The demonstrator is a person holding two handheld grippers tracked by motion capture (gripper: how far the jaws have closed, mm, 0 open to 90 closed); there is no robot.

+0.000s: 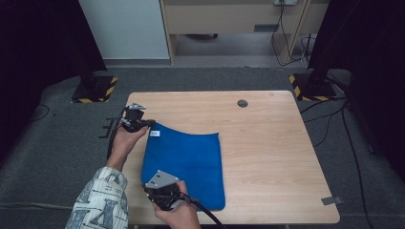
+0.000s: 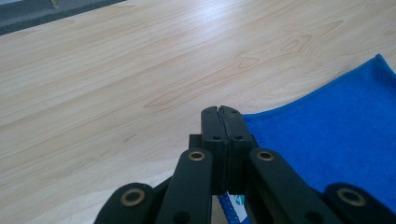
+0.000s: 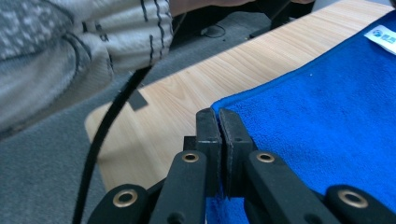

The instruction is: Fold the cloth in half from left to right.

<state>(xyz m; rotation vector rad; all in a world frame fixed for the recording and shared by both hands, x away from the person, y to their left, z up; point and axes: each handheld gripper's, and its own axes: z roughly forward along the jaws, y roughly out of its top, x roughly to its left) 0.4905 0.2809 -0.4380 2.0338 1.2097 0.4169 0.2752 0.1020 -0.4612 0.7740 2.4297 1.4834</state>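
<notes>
A blue cloth (image 1: 186, 157) lies flat on the wooden table (image 1: 267, 143), a small white label (image 1: 154, 133) near its far left corner. My left gripper (image 1: 151, 124) is at that far left corner, jaws shut, with the cloth's edge (image 2: 327, 135) and label (image 2: 236, 201) running in under them. Down at the near left corner is my right gripper (image 1: 147, 185), jaws shut as well, the blue cloth (image 3: 327, 116) pinched between them. From the left gripper view, the shut left gripper (image 2: 219, 111) points out over bare wood. The right gripper (image 3: 218, 114) sits right on the cloth's corner.
A dark round hole (image 1: 242, 103) marks the table's far side. A grey tape strip (image 1: 331, 200) is stuck near the front right corner. Black stands with yellow-striped bases (image 1: 94, 89) rest on the grey floor at both far corners. A patterned sleeve (image 1: 100, 200) comes in at bottom left.
</notes>
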